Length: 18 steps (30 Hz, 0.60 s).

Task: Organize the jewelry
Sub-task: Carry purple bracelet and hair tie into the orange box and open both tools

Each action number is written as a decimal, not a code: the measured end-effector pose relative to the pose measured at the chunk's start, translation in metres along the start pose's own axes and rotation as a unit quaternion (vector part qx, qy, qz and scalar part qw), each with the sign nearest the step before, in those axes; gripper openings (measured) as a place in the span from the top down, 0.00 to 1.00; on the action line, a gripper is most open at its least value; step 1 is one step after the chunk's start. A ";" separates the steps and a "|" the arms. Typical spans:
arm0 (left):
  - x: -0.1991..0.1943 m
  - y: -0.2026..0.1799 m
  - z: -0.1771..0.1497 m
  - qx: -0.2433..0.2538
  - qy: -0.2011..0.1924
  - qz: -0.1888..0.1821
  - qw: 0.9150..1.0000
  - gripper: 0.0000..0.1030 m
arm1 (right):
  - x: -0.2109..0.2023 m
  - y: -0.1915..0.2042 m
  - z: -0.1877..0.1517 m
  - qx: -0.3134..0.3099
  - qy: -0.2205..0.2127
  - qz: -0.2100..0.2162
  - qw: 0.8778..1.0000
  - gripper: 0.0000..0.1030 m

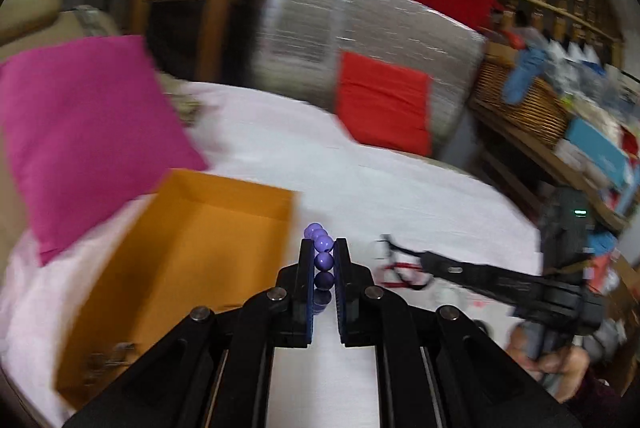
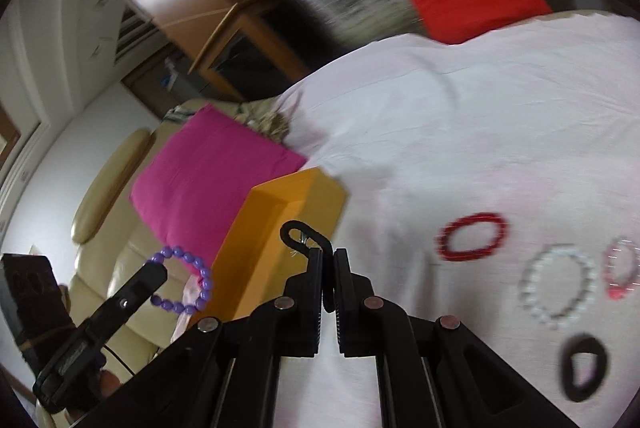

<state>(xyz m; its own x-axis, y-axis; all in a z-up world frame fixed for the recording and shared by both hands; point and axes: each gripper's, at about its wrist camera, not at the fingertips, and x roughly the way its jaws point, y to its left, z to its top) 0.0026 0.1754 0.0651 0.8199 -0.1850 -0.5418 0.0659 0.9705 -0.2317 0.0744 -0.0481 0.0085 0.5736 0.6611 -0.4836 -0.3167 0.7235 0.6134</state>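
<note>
Glossy purple plastic-looking beads [image 1: 323,260] pinched between matt black plastic fingers [image 1: 306,268] with small shiny metal pins. Left of beads, smooth matt orange cardboard box [image 1: 192,268]. Under box, white cloth [image 1: 400,188], slightly wrinkled. Behind box, soft matt pink fabric cushion [image 1: 80,132].

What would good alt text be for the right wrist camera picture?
The right gripper is shut on a black loop above the orange box on a white sheet. At left, the left gripper holds a purple bead bracelet; red, clear and pink bracelets lie at right.
</note>
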 end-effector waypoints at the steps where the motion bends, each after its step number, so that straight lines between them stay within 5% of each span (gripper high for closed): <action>1: 0.000 0.012 -0.001 -0.006 -0.001 0.018 1.000 0.91 | 0.007 0.010 0.000 -0.009 0.004 0.003 1.000 0.94; 4: 0.007 0.043 -0.005 -0.020 0.007 0.068 0.997 0.91 | 0.033 0.038 0.000 -0.029 0.020 0.008 0.999 0.94; 9: 0.037 0.096 -0.018 -0.070 0.045 0.102 0.991 0.91 | 0.084 0.077 -0.004 -0.056 0.058 0.002 0.997 0.94; 18: 0.076 0.122 -0.032 -0.100 0.110 0.139 0.979 0.91 | 0.150 0.109 -0.011 -0.081 0.104 -0.036 0.991 0.94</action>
<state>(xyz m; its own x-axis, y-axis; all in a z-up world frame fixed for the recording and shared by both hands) 0.0552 0.2750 -0.0303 0.6469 0.0317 -0.7619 -0.2736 0.9423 -0.1931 0.1174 0.1326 -0.0040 0.4358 0.6209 -0.6515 -0.4080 0.7815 0.4720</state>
